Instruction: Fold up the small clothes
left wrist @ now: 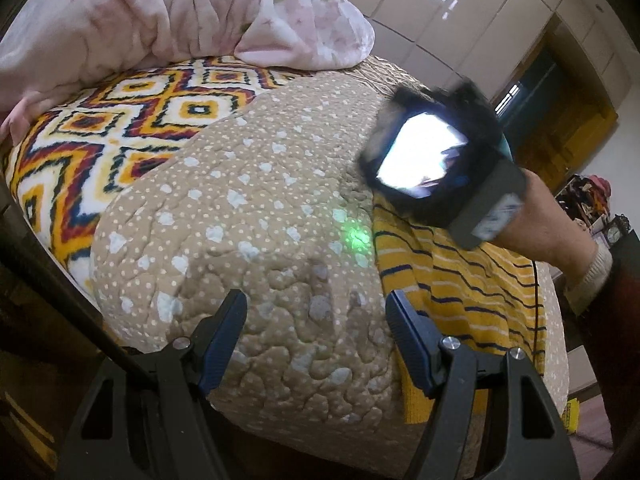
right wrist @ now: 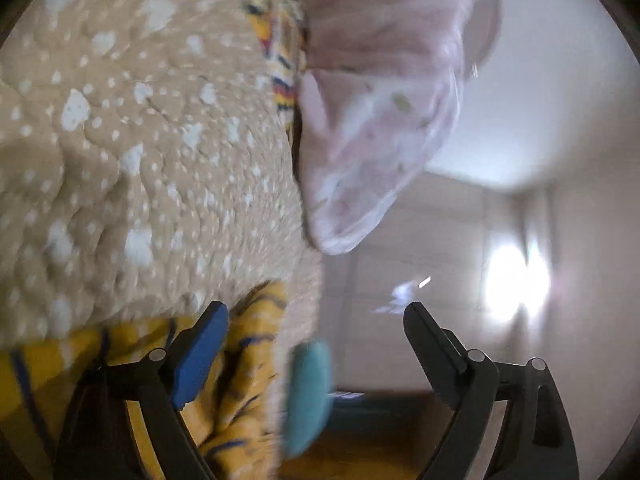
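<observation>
- A tan quilt (left wrist: 256,216) is spread over the bed; its surface is puckered with stitched ridges and scattered with small pale dots and larger white blotches.
- A plush blanket (left wrist: 120,120) with a zigzag diamond pattern in orange, red, navy and white is seen beyond the quilt's rounded edge.
- A crumpled pink duvet (left wrist: 168,12), soft and faintly flowered, is heaped at the far side over the blanket.
- The garment (left wrist: 460,280), a yellow knit with thin navy and white stripes, is laid rumpled on the quilt at its right edge, just beside the left gripper's right finger.
- Glossy cream cupboard panels (left wrist: 460,12) are seen behind the bed.
- The right gripper (right wrist: 316,320) is held above the far end of the garment; its view is blurred, and its jaws are spread wide with nothing between them.
- The left gripper (left wrist: 316,308) is poised low over the quilt's near edge, its blue-padded jaws likewise spread apart and holding nothing.
- A green light spot (left wrist: 358,236) is cast on the quilt near the garment.
</observation>
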Demonstrator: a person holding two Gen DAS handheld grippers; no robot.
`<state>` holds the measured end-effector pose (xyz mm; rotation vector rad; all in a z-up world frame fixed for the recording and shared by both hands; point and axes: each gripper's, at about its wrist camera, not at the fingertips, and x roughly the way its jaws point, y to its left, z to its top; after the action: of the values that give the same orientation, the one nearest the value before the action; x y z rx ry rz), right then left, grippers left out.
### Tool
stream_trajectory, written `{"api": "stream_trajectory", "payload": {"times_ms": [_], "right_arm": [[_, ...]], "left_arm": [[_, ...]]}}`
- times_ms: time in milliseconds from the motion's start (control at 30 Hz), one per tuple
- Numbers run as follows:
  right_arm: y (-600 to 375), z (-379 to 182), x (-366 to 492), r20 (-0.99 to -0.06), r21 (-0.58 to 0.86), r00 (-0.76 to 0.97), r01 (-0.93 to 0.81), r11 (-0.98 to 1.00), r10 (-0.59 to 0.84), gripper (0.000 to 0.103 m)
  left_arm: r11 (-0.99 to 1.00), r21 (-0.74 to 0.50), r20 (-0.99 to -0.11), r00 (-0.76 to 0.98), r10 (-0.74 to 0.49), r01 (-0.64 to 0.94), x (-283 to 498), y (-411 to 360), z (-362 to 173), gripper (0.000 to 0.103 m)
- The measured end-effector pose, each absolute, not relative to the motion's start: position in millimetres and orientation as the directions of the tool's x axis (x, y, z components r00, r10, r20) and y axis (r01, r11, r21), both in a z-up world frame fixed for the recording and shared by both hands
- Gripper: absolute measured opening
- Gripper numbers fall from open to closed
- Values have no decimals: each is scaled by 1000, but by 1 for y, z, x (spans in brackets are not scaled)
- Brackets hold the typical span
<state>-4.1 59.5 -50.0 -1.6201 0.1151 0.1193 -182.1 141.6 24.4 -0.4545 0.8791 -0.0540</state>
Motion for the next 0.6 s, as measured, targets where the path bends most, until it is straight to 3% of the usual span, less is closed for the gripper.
{"api": "stream_trajectory", "payload": {"times_ms": [133, 200, 267, 367, 600], "right_arm": [[2, 10, 21, -459, -844, 882, -395, 363, -105, 91], [-50, 41, 45, -638, -623, 767, -456, 636, -75, 88], [-113, 60, 74, -772, -324, 636, -419, 848, 20, 73], [-183, 55, 99, -836, 13, 518, -305, 952, 178, 66], [-204, 18, 111, -834, 301, 410, -225, 927, 370, 47]], "left_arm": [[902, -413, -729, 641, -242, -129, -182, 138, 24, 71], [903, -409, -731, 638, -241, -128, -182, 137, 23, 71], [904, -408, -736, 632, -241, -130, -180, 136, 20, 71], [902, -412, -742, 623, -248, -132, -179, 134, 17, 71], [906, -406, -750, 611, -256, -119, -175, 128, 14, 71]]}}
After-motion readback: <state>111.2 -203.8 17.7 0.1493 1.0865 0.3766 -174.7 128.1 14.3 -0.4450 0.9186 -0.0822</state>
